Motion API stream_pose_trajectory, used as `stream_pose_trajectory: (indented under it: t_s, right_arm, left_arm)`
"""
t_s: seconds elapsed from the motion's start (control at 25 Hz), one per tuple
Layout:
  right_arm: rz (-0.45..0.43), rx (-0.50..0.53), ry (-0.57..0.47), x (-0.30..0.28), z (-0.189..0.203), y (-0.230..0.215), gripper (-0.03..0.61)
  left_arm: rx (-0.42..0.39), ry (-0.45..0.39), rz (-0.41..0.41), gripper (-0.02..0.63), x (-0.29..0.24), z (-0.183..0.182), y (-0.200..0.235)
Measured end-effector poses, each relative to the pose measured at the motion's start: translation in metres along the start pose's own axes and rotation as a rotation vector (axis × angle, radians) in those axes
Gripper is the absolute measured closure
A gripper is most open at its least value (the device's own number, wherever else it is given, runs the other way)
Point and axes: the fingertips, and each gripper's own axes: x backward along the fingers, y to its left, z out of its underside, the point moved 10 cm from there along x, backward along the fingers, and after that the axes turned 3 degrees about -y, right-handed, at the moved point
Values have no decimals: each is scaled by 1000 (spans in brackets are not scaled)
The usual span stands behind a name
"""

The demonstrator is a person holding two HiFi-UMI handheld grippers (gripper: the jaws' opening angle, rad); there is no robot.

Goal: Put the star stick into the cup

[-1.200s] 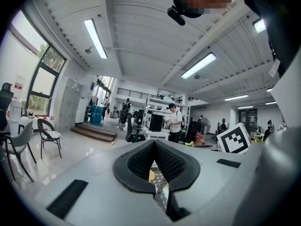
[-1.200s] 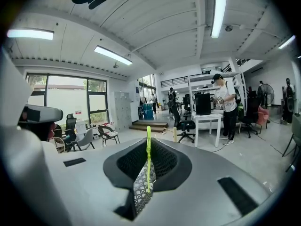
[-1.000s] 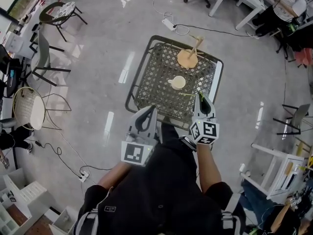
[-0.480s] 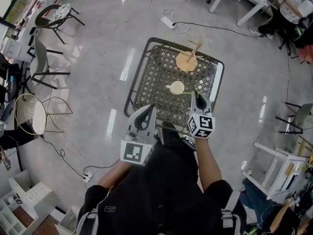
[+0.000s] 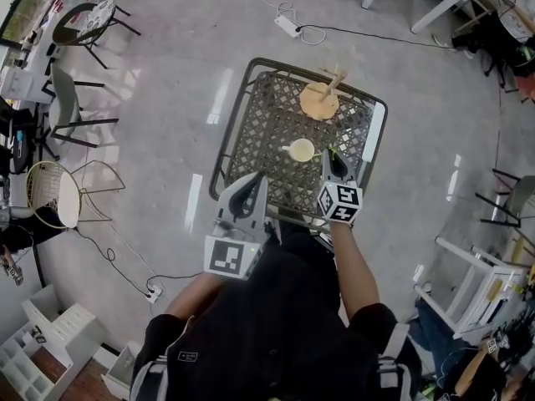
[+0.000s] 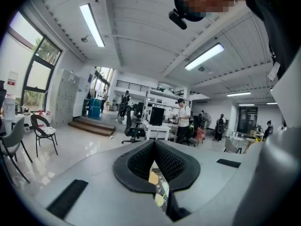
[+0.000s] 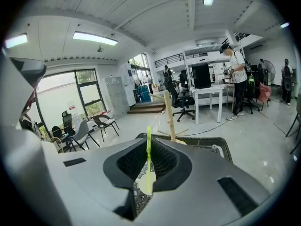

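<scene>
The right gripper point(image 5: 333, 159) is clamped on the thin green star stick point(image 7: 148, 160), which stands upright between its jaws, just beside the cream cup point(image 5: 301, 150) on the woven table point(image 5: 251, 132). The left gripper point(image 5: 256, 184), its jaws together on nothing, hovers at the table's near edge. 1 wooden stand point(image 5: 321, 99) sits beyond the cup.

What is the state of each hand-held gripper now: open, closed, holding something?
Left hand-held gripper: closed, holding nothing.
Right hand-held gripper: closed on the green star stick.
</scene>
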Motion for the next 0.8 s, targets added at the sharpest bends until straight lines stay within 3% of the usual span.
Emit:
stream_pose_trajectory:
  t_s: [0.8]
  right_arm:
    - [-11, -240, 151, -71, 55, -43, 555]
  left_arm:
    - [23, 69, -31, 598, -53, 12, 3]
